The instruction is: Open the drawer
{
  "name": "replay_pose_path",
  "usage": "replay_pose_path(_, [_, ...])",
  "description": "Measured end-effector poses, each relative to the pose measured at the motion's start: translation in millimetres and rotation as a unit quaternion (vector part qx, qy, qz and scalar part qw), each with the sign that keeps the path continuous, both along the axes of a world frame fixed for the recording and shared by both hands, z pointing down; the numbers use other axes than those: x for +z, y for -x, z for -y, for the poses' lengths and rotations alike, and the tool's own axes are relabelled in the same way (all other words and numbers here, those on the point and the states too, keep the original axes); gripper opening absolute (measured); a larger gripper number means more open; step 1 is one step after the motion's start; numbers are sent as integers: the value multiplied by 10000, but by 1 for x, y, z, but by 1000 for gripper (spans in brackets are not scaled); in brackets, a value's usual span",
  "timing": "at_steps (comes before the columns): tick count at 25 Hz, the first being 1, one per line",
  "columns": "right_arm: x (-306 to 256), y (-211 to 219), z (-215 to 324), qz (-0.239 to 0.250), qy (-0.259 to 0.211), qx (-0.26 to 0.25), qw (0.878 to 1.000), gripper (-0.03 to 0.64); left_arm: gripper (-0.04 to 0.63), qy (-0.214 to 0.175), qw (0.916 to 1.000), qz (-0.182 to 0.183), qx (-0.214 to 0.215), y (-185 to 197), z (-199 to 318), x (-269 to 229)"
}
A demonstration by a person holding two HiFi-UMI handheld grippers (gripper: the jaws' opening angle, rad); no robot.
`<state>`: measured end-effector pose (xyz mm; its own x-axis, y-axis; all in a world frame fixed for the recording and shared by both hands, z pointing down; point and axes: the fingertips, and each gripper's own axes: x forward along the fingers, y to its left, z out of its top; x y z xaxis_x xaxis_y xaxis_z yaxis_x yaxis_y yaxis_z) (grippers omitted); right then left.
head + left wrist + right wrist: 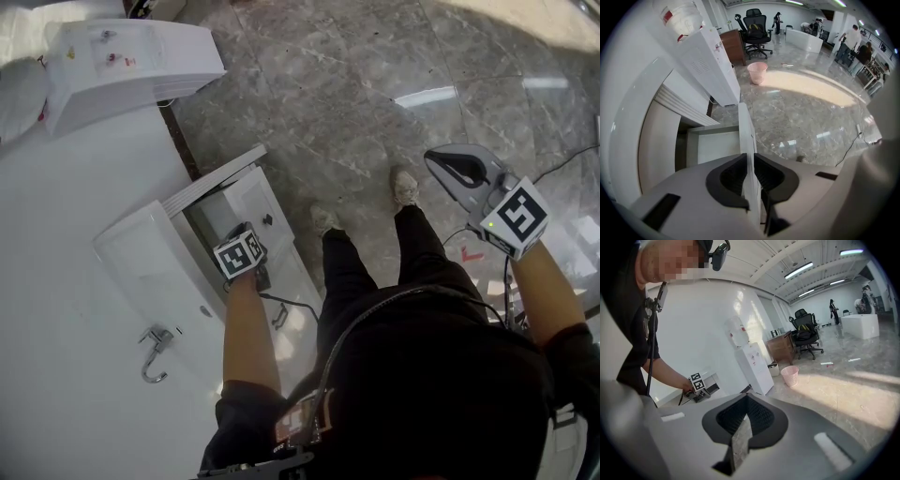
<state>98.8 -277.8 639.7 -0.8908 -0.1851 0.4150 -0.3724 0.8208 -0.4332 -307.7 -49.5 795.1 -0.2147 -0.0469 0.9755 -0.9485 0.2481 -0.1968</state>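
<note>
Open drawer [715, 145]; jaws of left gripper [751, 168] clamp its front.

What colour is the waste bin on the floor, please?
The bin is pale pink, clearest in the left gripper view.

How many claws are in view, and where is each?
2. The left claw clamps the top edge of the open drawer front; the right claw hangs clear over the floor, touching nothing.

Glossy white drawer front [251, 202] — polished marble-look floor [356, 94] (mirror-bright), chrome tap [157, 337].
</note>
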Motion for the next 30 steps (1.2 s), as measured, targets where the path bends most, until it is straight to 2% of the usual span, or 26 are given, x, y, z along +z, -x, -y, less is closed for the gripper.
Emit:
replay_pose_path(3, [-4,-2,1,9,-14,15,10000,-3,43,-45,9998,-178,98,-13,5,0])
replay_pose_path(10, [-21,-1,3,61,-112,9,9999,-3,43,-102,9994,-312,120,-25,9,0])
replay_pose_path(11, [-25,-1,3,65,-135,4,9999,-3,43,-126,9986,-510,116,-32,10,1])
replay_pose_path(12, [-28,-2,3,60,-156,-4,9999,-3,42,-154,9958,-893,116,-47,10,5])
replay_pose_path(13, [-32,-3,2,43,-171,-15,9998,-3,26,-179,9903,-1368,151,-69,11,11])
replay_pose_path(14, [-35,-3,2,22,-189,-30,9998,-3,26,-207,9849,-1694,297,-93,14,18])
replay_pose_path(15, [-38,-4,3,4,-215,-44,9998,-3,26,-268,9825,-1749,576,-112,21,21])
replay_pose_path(17, [-48,-5,7,-16,-305,-61,9995,-3,26,-553,9803,-1580,1054,-136,43,16])
replay_pose_path(19, [-60,-9,11,-51,-421,-70,9991,-3,26,-918,9757,-1691,1050,-154,62,2])
replay_pose_path(22, [-87,-12,12,-64,-483,-13,9988,-3,26,-1510,9649,-1879,1041,-169,83,-40])
replay_pose_path(25, [-118,-8,9,-40,-621,-97,9980,-3,26,-2273,9490,-1937,1006,-171,105,-99])
replay_pose_path(27, [-141,-2,9,5,-792,-163,9967,-3,26,-2817,9345,-1913,1034,-167,122,-144])
replay_pose_path(30, [-181,10,15,71,-1096,-183,9938,-3,26,-3643,9058,-1883,1062,-153,142,-213])
